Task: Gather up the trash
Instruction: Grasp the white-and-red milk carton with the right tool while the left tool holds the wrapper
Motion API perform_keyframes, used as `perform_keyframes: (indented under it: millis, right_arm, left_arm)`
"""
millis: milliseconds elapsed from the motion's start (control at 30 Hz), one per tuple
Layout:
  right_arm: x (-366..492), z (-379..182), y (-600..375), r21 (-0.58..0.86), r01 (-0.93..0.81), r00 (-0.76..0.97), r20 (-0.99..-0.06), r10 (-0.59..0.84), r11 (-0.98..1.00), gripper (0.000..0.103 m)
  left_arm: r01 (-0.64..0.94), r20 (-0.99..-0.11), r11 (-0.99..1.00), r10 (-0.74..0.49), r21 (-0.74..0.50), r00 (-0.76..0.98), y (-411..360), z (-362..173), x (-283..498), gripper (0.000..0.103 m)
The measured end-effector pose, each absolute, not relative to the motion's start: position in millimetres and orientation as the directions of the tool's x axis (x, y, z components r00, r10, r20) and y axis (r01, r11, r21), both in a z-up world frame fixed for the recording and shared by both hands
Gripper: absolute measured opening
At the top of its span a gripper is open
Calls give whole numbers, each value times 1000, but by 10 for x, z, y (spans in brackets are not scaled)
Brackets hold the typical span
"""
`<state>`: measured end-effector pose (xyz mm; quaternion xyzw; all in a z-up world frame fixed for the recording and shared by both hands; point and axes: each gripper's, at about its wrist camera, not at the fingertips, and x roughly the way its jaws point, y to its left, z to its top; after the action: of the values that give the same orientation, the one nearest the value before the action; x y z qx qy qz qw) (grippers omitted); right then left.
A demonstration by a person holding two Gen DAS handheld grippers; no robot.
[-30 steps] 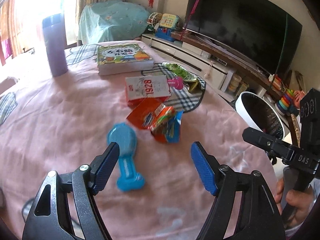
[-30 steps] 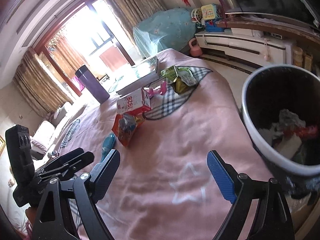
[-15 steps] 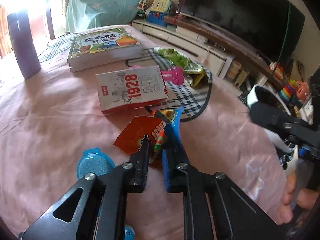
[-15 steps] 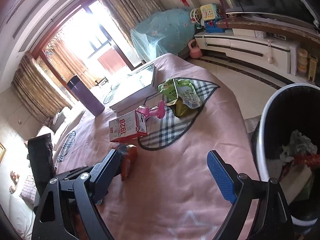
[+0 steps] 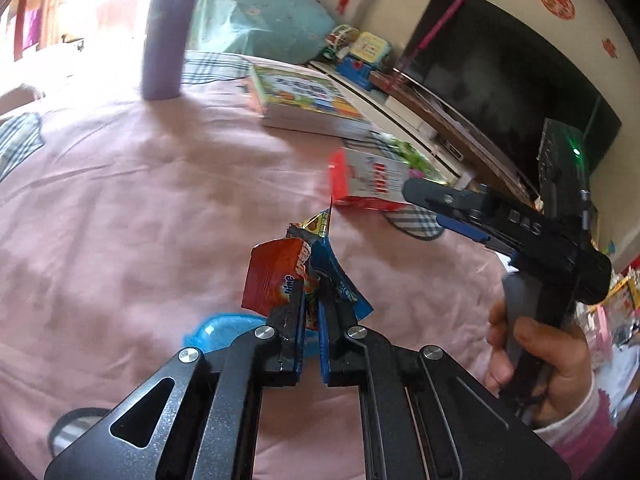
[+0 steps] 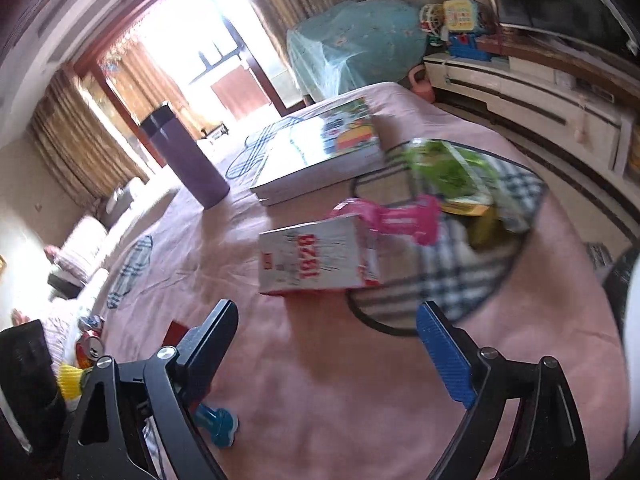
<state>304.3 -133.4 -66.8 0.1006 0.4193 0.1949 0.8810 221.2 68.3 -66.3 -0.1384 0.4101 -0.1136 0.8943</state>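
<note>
On the pink tablecloth [image 5: 120, 200], the left gripper [image 5: 311, 320] was clamped on a bunch of snack wrappers [image 5: 296, 276], jaws nearly together with the crumpled foil pinched between the pads. The wrappers stuck up from the grip, seemingly lifted off the cloth just above a blue toy [image 5: 216, 330]. The right gripper [image 6: 324, 344] was empty, jaws wide and opening further, aimed at the white-and-red carton [image 6: 316, 256] lying flat near the checked patch [image 6: 460, 280].

Judgement: the step was carrying the wrappers to a bin; only a white rim [image 6: 634, 320] at the right edge hinted at one. Best to keep the squeeze firm, since thin foil could slip, and lift clear of the toy.

Wrappers looked like an orange-red packet, a blue one and a shiny yellow-green scrap, all creased and light. Blur hid the finer print.
</note>
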Motion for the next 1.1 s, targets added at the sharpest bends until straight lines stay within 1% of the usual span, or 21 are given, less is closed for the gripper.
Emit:
perform_keyframes:
  millis: [200, 267, 300, 333, 433, 500, 567, 633, 667, 700, 733, 767, 900, 933, 967, 1033, 1067, 1100]
  right_arm:
    - [3218, -774, -876, 167, -256, 589, -754, 291, 952, 98]
    - [3269, -821, -818, 116, -240, 602, -761, 241, 964, 99]
    - [3287, -833, -826, 107, -236, 607, -760, 232, 966, 98]
    - [3313, -856, -839, 105, -228, 609, -761, 226, 968, 97]
    - [3359, -916, -953, 157, -207, 596, -763, 251, 966, 88]
    - [3315, -886, -1012, 165, -198, 614, -748, 254, 966, 87]
    - [3240, -839, -1082, 209, -217, 615, -729, 300, 954, 87]
    - [3135, -771, -1133, 221, -230, 621, -716, 317, 948, 86]
    - [3091, -748, -1167, 237, -239, 618, -711, 336, 942, 43]
    - [3064, -741, -1202, 245, -233, 603, -723, 338, 941, 17]
    - [3018, -735, -1285, 271, -223, 593, -725, 351, 936, 8]
    - [2989, -731, -1327, 280, -220, 591, -724, 356, 935, 12]
    - [2869, -775, -1468, 292, -231, 555, -744, 372, 928, 13]
    - [2856, -781, -1494, 307, -226, 549, -744, 381, 924, 18]
    - [2858, -782, -1515, 322, -218, 551, -738, 389, 921, 41]
    - [2871, -743, -1546, 339, -186, 589, -713, 381, 922, 77]
    - [2884, -725, -1543, 343, -176, 603, -703, 376, 923, 80]
    - [2934, -715, -1523, 353, -162, 611, -697, 374, 922, 80]
  left_arm:
    - [112, -685, 919, -359, -379, 634, 861, -626, 2158, 5]
    - [131, -678, 915, -373, -381, 634, 870, -582, 2152, 5]
    - [145, -678, 914, -381, -379, 629, 860, -564, 2162, 5]
    - [151, -678, 914, -382, -376, 628, 856, -546, 2172, 5]
    - [160, -675, 912, -390, -379, 626, 842, -515, 2195, 5]
    - [163, -673, 913, -389, -375, 629, 821, -495, 2181, 5]
    - [162, -670, 913, -388, -375, 632, 816, -479, 2170, 5]
    - [165, -663, 910, -392, -380, 638, 783, -458, 2135, 5]
    - [166, -661, 910, -393, -380, 639, 770, -453, 2131, 5]
    - [168, -659, 909, -394, -381, 641, 731, -445, 2120, 5]
    - [171, -657, 908, -398, -383, 640, 693, -448, 2122, 5]
    - [173, -656, 907, -400, -384, 640, 666, -444, 2128, 5]
    - [178, -645, 904, -406, -390, 648, 537, -425, 2084, 5]
    - [175, -644, 905, -403, -389, 651, 507, -427, 2070, 5]
    - [172, -644, 905, -400, -389, 652, 497, -430, 2068, 5]
    - [155, -643, 907, -389, -390, 659, 490, -435, 2049, 5]
    - [149, -644, 909, -385, -390, 661, 499, -436, 2049, 5]
    - [141, -645, 911, -378, -389, 664, 512, -434, 2037, 5]
